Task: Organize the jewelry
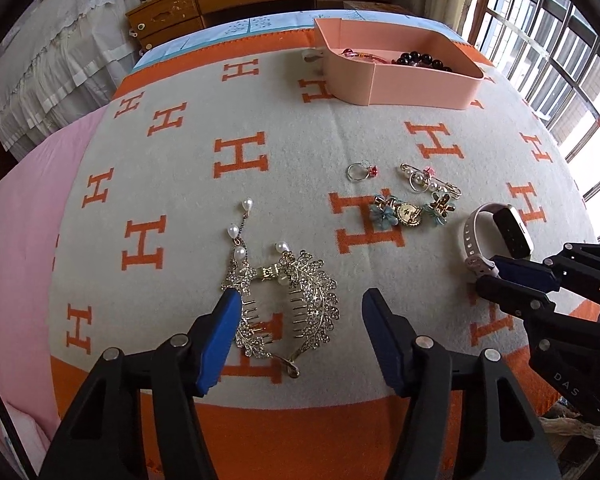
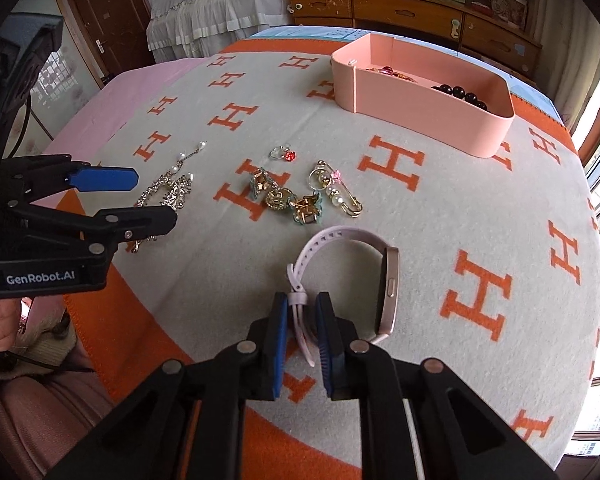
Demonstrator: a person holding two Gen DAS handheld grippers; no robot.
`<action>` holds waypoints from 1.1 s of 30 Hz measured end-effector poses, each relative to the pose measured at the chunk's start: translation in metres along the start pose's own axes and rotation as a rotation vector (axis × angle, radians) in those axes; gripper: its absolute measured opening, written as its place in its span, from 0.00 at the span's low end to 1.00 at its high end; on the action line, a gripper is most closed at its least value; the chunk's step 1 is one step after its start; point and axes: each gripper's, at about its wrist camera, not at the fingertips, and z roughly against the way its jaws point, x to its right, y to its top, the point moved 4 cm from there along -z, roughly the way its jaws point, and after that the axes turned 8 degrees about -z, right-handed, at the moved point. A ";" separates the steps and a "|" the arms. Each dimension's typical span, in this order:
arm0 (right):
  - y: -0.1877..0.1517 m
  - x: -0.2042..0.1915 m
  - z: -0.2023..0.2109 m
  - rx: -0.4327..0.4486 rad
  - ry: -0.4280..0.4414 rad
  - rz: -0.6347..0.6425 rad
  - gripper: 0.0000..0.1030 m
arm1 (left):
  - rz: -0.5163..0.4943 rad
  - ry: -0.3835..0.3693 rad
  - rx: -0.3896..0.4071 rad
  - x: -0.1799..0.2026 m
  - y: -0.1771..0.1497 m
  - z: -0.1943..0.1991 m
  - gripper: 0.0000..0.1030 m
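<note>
Blue-padded fingers of the right gripper (image 2: 302, 312) sit nearest the lens, clenched on the pale pink strap of a smartwatch (image 2: 352, 276) that lies on its side on the blanket (image 2: 440, 208); the strap runs between the pads and both appear to press on it. Across from it the left gripper (image 1: 300, 312) straddles a rhinestone hair comb with pearl drops (image 1: 288, 304). Its left pad touches the comb's edge while the right pad stands clear, so the jaws are released, not yet gripping. As I judge it, the sorting is partly done: the pink storage box (image 1: 404, 88) at the far side of the blanket already holds a dark beaded bracelet (image 1: 424, 62) and some red or pink piece that I cannot make out. Left outside are the watch, the comb, a silver ring with a red stone (image 1: 360, 171), a pearl safety-pin brooch (image 1: 428, 182) and a blue-flower and gold piece (image 1: 410, 212), these three lying near one another between the comb and the watch. Two pick-ups look to be under way at once, with three smaller pieces to follow. The surface is a cream blanket with orange H letters and an orange border, spread over pink bedding. Behind stand a long wooden dresser (image 2: 412, 8), a white ruffled cover, a wooden door and barred windows on the right side.
</note>
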 end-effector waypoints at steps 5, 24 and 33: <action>-0.001 0.003 0.000 0.014 0.036 -0.012 0.13 | 0.017 0.011 -0.057 0.003 0.004 -0.010 0.41; -0.001 0.010 0.012 0.067 0.083 -0.040 0.09 | 0.085 0.013 -0.079 -0.005 0.005 -0.011 0.23; 0.028 0.019 0.043 0.123 0.111 -0.084 0.08 | 0.049 -0.004 0.041 -0.003 0.035 0.042 0.23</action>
